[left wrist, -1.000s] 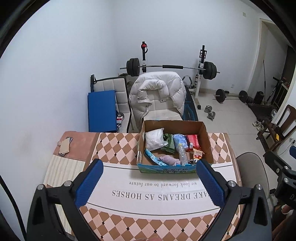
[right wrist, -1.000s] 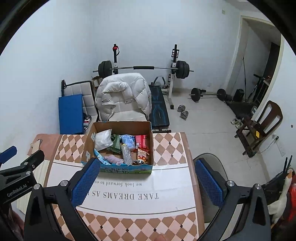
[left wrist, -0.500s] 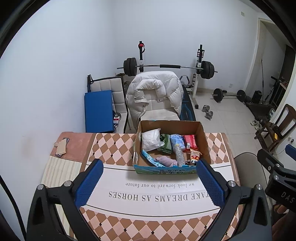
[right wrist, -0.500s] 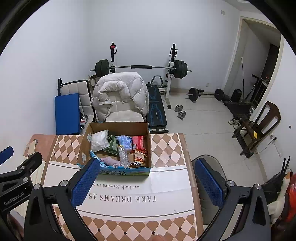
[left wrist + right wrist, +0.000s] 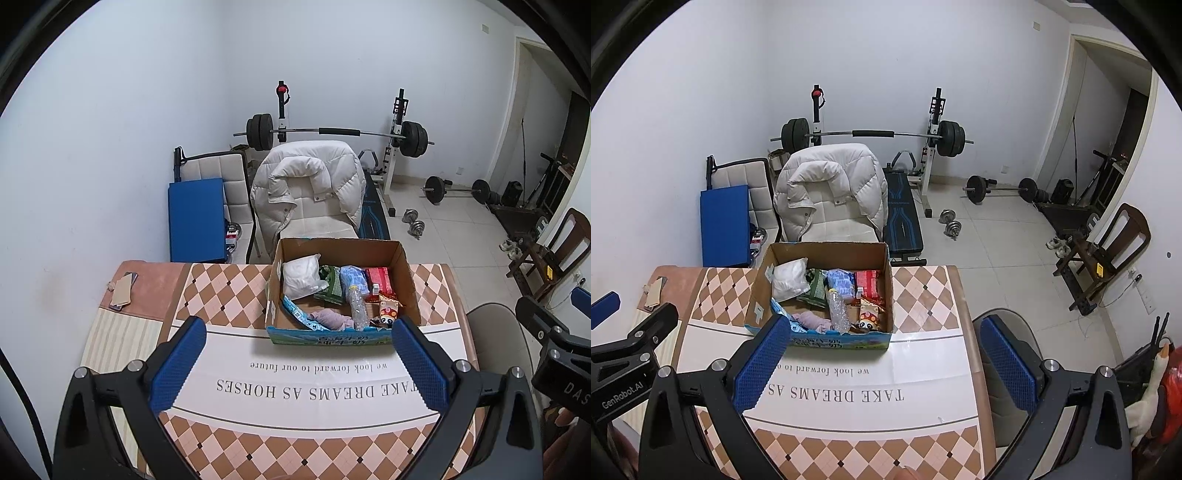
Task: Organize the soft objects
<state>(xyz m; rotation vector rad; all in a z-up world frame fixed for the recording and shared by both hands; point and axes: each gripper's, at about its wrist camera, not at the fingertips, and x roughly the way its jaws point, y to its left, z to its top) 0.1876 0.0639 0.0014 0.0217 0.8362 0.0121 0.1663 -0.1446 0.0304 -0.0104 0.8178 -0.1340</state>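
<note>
Only the right wrist view shows a goose toy (image 5: 1156,373) beside the table (image 5: 923,291)

Left gripper (image 5: 298,356) and right gripper (image 5: 886,354) wore black frames, silver screws, blue textured pads (image 5: 176,369); white "GenRobot.AI" lettering marked left.

White walls (image 5: 147,92), tiled floor (image 5: 450,221), barbell rack (image 5: 338,132).

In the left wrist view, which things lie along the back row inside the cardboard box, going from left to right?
White bag → green packet → blue packet → red carton.
</note>
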